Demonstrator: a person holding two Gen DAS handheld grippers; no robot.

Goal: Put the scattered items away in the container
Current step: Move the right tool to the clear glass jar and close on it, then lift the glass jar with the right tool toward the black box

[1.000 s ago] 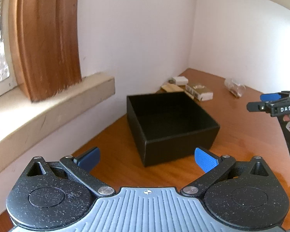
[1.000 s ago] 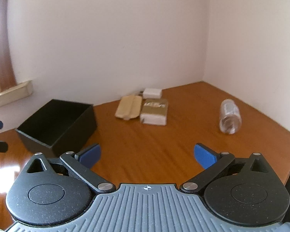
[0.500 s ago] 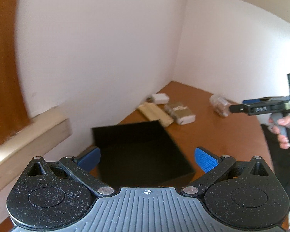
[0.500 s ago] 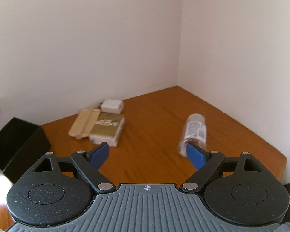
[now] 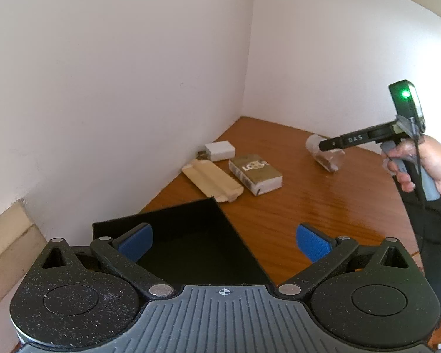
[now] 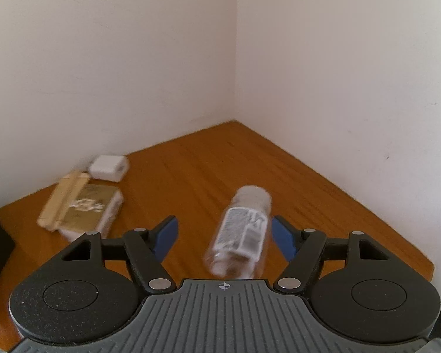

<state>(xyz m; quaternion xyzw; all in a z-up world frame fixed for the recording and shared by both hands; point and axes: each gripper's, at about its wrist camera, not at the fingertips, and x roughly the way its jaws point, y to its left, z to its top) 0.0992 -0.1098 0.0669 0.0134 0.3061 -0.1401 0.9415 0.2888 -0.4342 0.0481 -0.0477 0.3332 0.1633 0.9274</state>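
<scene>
Bottle point(image 6: 239, 234) lies between the spread fingers of right gripper point(image 6: 225, 236), ungrasped; clear, light, likely slippery, best pinched mid-body. Left gripper point(image 5: 223, 241) hangs released over box point(image 5: 220, 223).

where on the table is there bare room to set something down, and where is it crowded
Bare wood runs between the gold box and the clear bottle, back to the wall corner. More lies in front of the gold box, right of the black container. Crowded: by the left wall the white adapter, tan sleeve and gold box cluster together. The open right tool straddles the bottle.
</scene>
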